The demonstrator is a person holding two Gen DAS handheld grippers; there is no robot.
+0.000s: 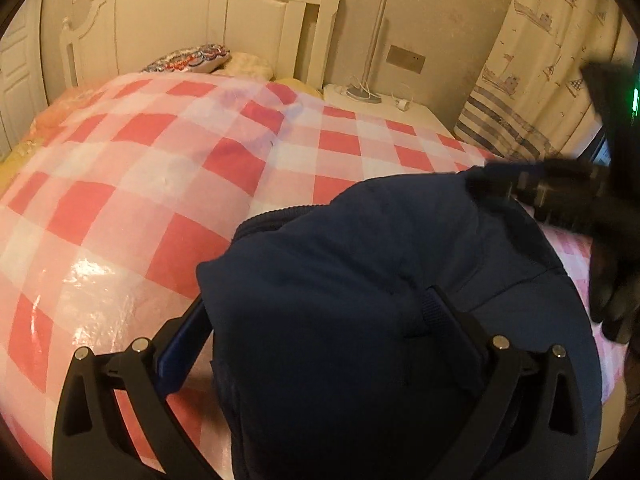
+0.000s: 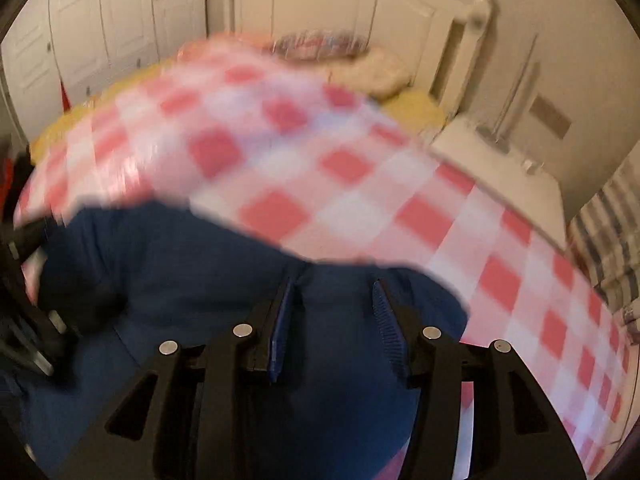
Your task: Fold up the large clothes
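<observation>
A puffy navy jacket (image 1: 360, 280) lies bunched on the pink-and-white checked bed cover (image 1: 140, 200). In the left wrist view my left gripper (image 1: 316, 300) stands open and wide. The jacket bulges between its fingers and covers the right one, while a strip of cover shows beside the left pad. My right gripper (image 1: 492, 184) comes in blurred from the right, at the jacket's far edge. In the right wrist view the right gripper (image 2: 334, 280) is shut on a raised fold of the navy jacket (image 2: 180, 264), which fills the gap between the blue pads (image 2: 280, 332).
A white headboard (image 1: 200, 8) and pillows (image 1: 188, 58) are at the far end of the bed. A white nightstand (image 1: 380, 100) with a lamp base and cables stands beside it. A patterned curtain (image 1: 540, 60) hangs on the right, and white wardrobe doors (image 2: 100, 20) on the left.
</observation>
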